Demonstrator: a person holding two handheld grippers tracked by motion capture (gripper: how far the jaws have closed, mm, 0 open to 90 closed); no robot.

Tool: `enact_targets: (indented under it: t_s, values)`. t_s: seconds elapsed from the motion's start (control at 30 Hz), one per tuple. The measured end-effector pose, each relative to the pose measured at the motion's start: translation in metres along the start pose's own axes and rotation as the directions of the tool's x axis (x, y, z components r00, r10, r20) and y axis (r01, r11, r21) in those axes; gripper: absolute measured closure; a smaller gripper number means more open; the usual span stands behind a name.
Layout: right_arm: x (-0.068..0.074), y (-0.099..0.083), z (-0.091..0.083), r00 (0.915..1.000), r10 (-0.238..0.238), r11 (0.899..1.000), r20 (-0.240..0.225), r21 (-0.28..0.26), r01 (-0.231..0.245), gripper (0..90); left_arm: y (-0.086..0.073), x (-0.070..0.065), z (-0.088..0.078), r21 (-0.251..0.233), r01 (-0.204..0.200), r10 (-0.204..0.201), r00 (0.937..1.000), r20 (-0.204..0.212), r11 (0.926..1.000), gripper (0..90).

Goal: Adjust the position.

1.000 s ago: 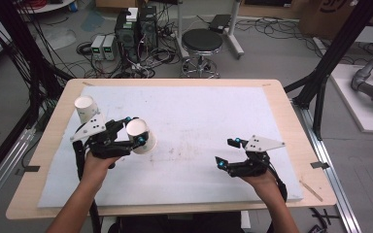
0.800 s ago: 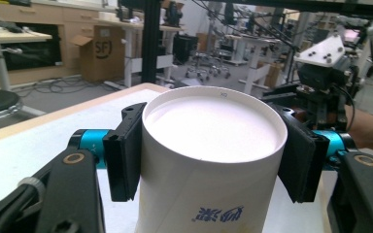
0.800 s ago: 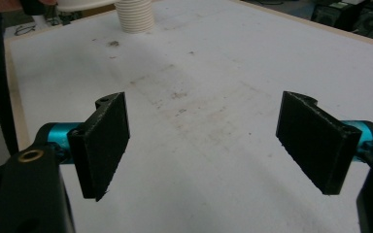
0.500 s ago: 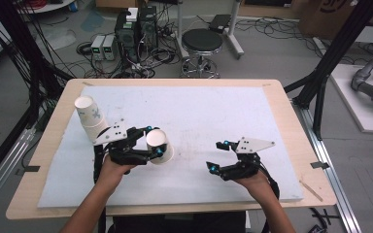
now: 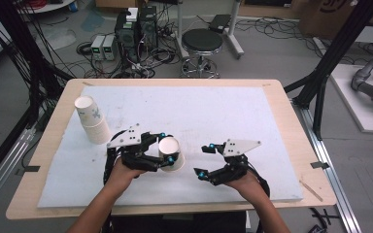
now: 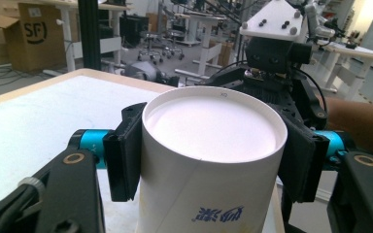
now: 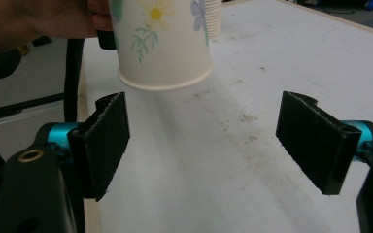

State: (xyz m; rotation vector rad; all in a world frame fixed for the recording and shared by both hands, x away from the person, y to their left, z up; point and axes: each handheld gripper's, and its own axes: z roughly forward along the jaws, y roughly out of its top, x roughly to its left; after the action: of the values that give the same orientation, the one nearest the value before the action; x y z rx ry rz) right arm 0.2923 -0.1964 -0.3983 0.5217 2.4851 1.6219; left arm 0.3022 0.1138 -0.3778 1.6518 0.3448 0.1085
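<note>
Two grippers are in use on the white foam-covered table (image 5: 252, 116). Your left gripper (image 5: 169, 149), at lower centre-left of the high view, has its black pads clamped on both sides of a white paper cup with a floral print (image 5: 171, 154), held tilted with its closed base facing the right gripper. Your right gripper (image 5: 208, 160), lower centre-right, stands wide open and holds nothing. A stack of matching paper cups (image 5: 92, 119) stands at upper left.

A wooden table (image 5: 51, 145) carries a white mat (image 5: 213, 116) covering most of its top. A stack of paper cups (image 5: 92, 119) lies tilted on the mat near its far left corner.
</note>
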Motion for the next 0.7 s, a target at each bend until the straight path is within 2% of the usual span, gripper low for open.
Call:
enact_targets:
  t_s: [0.23, 0.43, 0.7]
  values:
    - [0.004, 0.002, 0.010, 0.9996, -0.013, 1.000, -0.026, 0.003, 0.013, 20.3, -0.003, -0.003, 0.009, 0.014, -0.001, 0.001, 0.9997, 0.024, 0.9999, 35.4]
    - [0.008, 0.003, 0.016, 0.9983, -0.027, 1.000, -0.051, -0.007, 0.027, 20.4, -0.006, -0.007, 0.021, 0.030, -0.003, 0.001, 0.9980, 0.062, 0.9995, 35.4]
    - [0.011, 0.002, 0.019, 0.9972, -0.023, 1.000, -0.071, -0.001, 0.023, 20.4, -0.007, -0.009, 0.029, 0.034, 0.001, -0.004, 0.9968, 0.080, 0.9994, 35.4]
